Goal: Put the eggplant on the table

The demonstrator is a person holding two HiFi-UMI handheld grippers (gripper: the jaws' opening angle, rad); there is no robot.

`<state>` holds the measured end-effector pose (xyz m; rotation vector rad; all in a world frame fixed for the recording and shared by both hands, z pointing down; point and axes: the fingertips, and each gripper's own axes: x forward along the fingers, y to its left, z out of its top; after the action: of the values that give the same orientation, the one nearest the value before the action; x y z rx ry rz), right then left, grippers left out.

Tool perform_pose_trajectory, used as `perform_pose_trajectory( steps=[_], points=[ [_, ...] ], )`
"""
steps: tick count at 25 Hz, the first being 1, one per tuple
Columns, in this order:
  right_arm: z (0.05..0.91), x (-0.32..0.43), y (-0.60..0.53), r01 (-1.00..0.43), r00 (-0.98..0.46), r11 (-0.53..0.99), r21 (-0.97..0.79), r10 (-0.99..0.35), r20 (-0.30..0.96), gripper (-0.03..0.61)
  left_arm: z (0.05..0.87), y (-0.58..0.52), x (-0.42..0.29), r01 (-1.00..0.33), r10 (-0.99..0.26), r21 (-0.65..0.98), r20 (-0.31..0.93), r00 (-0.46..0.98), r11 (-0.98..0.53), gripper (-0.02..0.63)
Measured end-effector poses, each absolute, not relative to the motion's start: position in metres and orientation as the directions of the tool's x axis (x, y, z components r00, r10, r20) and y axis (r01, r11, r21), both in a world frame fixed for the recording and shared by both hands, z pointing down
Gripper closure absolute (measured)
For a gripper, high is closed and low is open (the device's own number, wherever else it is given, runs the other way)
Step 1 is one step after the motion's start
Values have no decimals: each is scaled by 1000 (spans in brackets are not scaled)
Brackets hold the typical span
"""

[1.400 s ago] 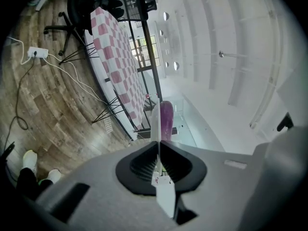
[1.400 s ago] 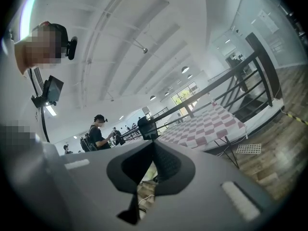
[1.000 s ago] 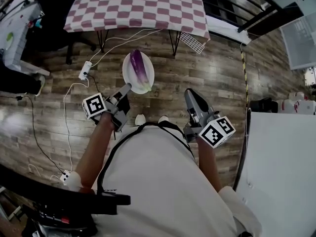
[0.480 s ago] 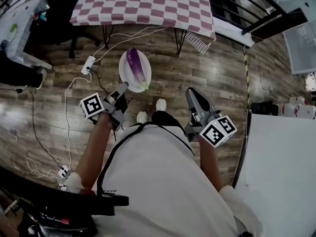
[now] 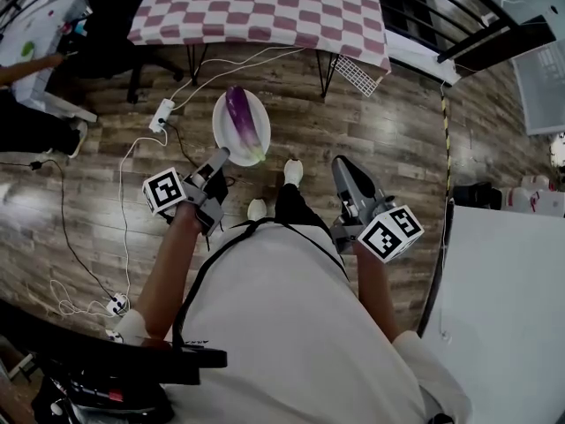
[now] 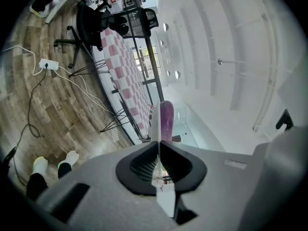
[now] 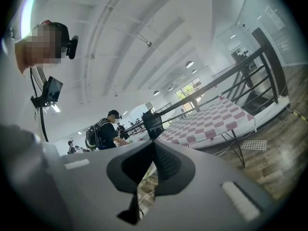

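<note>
A purple eggplant [image 5: 242, 118] lies on a white plate [image 5: 228, 136] held out over the wood floor, short of the table [image 5: 256, 7] with the red-and-white checked cloth. My left gripper [image 5: 222, 156] is shut on the plate's near rim. In the left gripper view the plate [image 6: 155, 123] shows edge-on between the closed pads, with the eggplant [image 6: 166, 121] behind it and the table [image 6: 122, 76] beyond. My right gripper [image 5: 342, 165] hangs to the right of the plate, shut and holding nothing; its view shows the tips [image 7: 153, 146] meeting and the table [image 7: 211, 119] ahead.
A power strip [image 5: 161, 113] and white cables lie on the floor left of the plate. A wire grid [image 5: 357, 76] leans under the table's right corner. Black railing [image 5: 477, 25] runs at the upper right, a white surface [image 5: 503, 299] at the right. My shoes [image 5: 292, 171] are below.
I have stepped toward the table: it and the floor have slid nearer, and one foot now shows ahead. The plate with the eggplant stays in the left gripper's grip.
</note>
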<state>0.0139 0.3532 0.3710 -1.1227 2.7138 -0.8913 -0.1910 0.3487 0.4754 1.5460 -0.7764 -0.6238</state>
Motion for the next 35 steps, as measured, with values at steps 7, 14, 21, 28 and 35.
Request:
perform_pose_trajectory(
  steps=[7,14,21,28,35],
  points=[
    [378,18,327,-615,-737,561,-554,-660,149,571,475,326,-184,-124,-776,992,50,629,-37,588],
    [381,28,286,-605,-744,561,-565,-652,149,571,472,288,-172,-123,-781,992,49,623,-37,588],
    [378,40,226,-595,-753,568,-569,-642,145,571,463,228,-158,-132,-784,990,49,619,-41,588],
    [377,60,164,-576,-765,579,-577,-630,131,571,454,169,-136,-149,-791,988,55,609,-46,588],
    [375,83,116,-547,-793,603,-581,-595,130,571,445,124,-110,-158,-810,986,51,585,-52,588]
  ],
)
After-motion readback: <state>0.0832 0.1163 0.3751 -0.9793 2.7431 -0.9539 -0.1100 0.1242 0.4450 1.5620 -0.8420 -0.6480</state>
